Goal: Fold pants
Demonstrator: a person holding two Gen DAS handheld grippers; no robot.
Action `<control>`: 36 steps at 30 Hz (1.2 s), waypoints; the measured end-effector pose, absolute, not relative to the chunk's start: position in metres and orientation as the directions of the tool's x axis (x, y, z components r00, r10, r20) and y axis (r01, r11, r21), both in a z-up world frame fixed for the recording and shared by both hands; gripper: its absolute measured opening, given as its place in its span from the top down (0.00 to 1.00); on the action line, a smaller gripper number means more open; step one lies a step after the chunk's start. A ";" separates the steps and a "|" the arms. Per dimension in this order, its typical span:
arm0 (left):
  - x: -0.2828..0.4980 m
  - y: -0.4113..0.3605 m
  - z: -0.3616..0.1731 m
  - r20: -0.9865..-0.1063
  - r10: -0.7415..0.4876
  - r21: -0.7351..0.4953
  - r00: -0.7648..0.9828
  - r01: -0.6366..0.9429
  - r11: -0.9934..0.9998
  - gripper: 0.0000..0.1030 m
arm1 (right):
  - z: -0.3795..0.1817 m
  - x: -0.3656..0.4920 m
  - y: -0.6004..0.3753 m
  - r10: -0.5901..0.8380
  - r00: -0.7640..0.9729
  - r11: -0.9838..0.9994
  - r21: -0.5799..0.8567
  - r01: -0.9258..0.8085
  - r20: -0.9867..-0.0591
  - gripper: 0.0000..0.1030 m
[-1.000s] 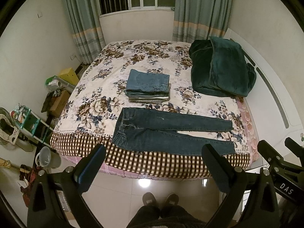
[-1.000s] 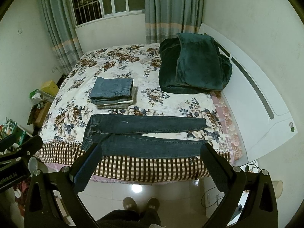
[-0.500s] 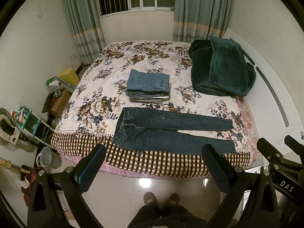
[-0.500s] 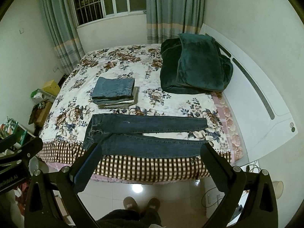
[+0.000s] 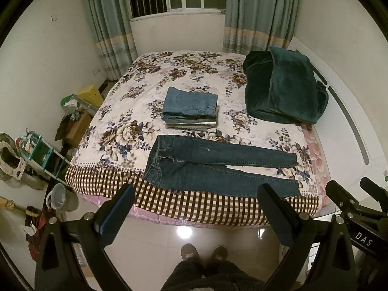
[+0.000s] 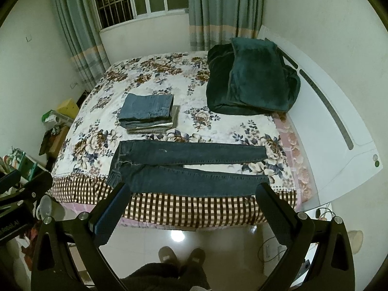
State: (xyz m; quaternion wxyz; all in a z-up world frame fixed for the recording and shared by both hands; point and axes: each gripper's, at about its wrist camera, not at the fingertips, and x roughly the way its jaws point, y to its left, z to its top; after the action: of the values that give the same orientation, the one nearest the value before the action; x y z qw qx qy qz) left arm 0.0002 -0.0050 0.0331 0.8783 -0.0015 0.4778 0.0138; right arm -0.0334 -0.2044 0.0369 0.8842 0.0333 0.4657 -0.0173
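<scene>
While the dark blue jeans (image 5: 218, 167) lie flat in the lower middle of the frame, near the checked front edge of the bed (image 5: 198, 208), nothing has been folded yet. The left gripper (image 5: 196, 201) hangs over the floor with its jaws wide and holding nothing. The right gripper (image 6: 194, 198) is the same, jaws wide and bare.

The waist sits at the left and the two legs point right, with a small gap between them. I think the near leg could slip off the bed, since it lies right by the edge. A pull on one layer only could also bunch the cloth.

Just above the jeans sits a stack of folded pants (image 5: 190, 108), so a fold pushed too far up might bump it. The green blanket (image 5: 283, 87) in the upper right is well apart. There is open flowery bed to the left of the stack.
</scene>
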 end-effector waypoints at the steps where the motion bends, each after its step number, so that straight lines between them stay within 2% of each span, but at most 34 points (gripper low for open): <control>1: 0.002 -0.006 0.031 -0.839 0.028 0.012 0.544 -0.033 0.999 0.00 | 0.032 -0.032 -0.209 0.003 0.565 0.997 0.046 0.062 -0.825 0.00; 9: 0.060 -0.007 -0.026 -0.828 0.168 0.092 0.536 -0.165 0.982 0.00 | -0.025 0.013 -0.246 -0.019 0.543 0.991 0.056 0.121 -0.839 0.00; 14: 0.136 0.000 -0.099 -0.864 0.239 0.142 0.443 -0.242 0.960 0.00 | -0.091 0.084 -0.282 -0.057 0.484 0.976 0.052 0.210 -0.873 0.00; 18: 0.210 0.016 -0.177 -0.912 0.261 0.161 0.318 -0.310 0.937 0.00 | -0.168 0.157 -0.317 -0.066 0.389 0.950 0.062 0.306 -0.919 0.00; 23: 0.296 0.046 -0.282 -0.960 0.242 0.159 0.143 -0.437 0.885 0.00 | -0.270 0.243 -0.356 -0.054 0.285 0.899 0.078 0.432 -0.957 0.00; 28: 0.367 0.092 -0.378 -0.983 0.183 0.135 0.010 -0.636 0.760 0.00 | -0.388 0.332 -0.396 -0.074 0.183 0.814 0.047 0.579 -0.980 0.00; 33: 0.421 0.134 -0.474 -0.994 0.086 0.105 -0.068 -0.819 0.564 0.00 | -0.495 0.401 -0.429 -0.053 0.092 0.742 0.022 0.670 -0.994 0.00; 36: 0.455 0.144 -0.522 -0.993 0.075 0.118 -0.092 -0.849 0.515 0.00 | -0.543 0.424 -0.445 -0.053 0.054 0.705 0.001 0.709 -0.997 0.00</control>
State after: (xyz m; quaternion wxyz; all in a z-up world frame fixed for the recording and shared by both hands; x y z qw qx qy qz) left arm 0.4549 0.1440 -0.5216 0.5997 -0.3067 0.6307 0.3852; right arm 0.4242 -0.4454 -0.5429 0.6774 0.2612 0.6275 -0.2812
